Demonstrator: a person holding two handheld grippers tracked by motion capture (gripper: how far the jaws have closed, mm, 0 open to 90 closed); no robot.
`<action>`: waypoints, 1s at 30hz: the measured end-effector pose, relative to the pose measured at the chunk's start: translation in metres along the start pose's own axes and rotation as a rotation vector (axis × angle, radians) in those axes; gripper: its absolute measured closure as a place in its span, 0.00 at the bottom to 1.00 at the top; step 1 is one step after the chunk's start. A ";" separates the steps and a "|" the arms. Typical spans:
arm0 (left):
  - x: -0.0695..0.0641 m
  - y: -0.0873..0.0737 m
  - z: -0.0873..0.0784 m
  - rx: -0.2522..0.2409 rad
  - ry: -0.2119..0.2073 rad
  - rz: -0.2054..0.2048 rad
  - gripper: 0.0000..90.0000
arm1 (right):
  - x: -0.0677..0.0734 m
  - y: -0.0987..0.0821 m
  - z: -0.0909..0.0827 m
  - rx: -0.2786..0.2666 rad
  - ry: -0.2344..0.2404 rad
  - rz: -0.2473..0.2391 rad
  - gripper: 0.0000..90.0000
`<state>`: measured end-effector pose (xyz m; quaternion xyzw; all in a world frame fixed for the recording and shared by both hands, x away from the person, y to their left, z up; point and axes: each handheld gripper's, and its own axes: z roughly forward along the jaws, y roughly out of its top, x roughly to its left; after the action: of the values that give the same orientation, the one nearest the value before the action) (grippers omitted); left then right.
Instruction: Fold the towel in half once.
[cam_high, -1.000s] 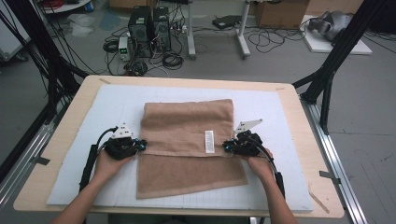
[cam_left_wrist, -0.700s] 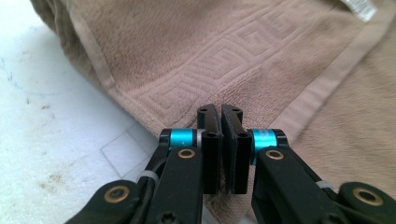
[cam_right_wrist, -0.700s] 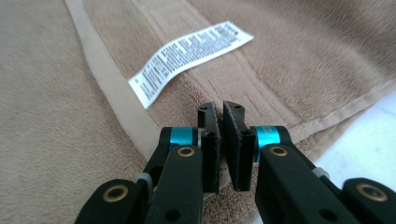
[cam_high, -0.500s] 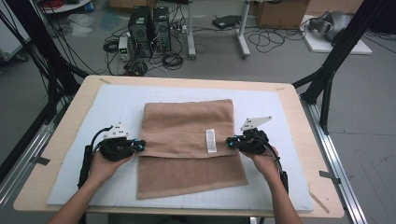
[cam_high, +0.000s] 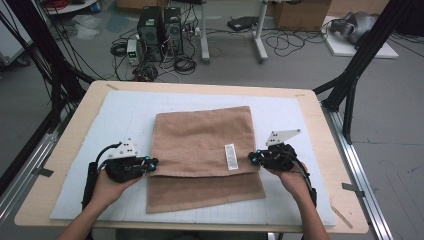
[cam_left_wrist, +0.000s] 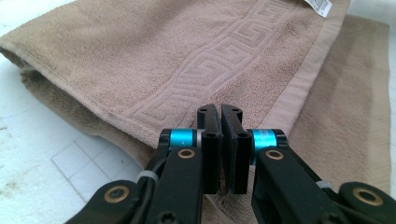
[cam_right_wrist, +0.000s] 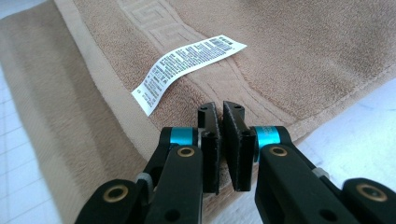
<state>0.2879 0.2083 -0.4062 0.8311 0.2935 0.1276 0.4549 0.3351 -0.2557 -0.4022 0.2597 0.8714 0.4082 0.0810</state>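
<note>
White gridded mat on wooden table. Folded tan terry towel lies between grippers. L gripper: jaws closed, pinching upper layer's hemmed corner. R gripper: jaws closed on opposite corner. White care label just ahead of R fingers.

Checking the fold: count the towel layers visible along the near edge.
2: the top layer doubled over, its hem beside the white label, and the bottom layer jutting out nearer the person. Further layers may be hidden.
</note>
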 end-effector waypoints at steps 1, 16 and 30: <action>-0.003 -0.001 -0.001 -0.004 -0.003 -0.004 0.96 | 0.001 -0.001 -0.001 0.003 0.002 -0.006 0.95; -0.044 -0.015 -0.024 0.006 -0.065 0.033 0.77 | 0.016 -0.008 -0.031 -0.024 0.091 -0.008 0.72; 0.033 -0.023 0.036 0.085 0.143 -0.196 0.54 | -0.045 -0.003 0.031 0.057 -0.123 0.174 0.47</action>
<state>0.3224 0.2132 -0.4475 0.8057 0.4102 0.1290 0.4073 0.3832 -0.2594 -0.4281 0.3609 0.8502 0.3723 0.0914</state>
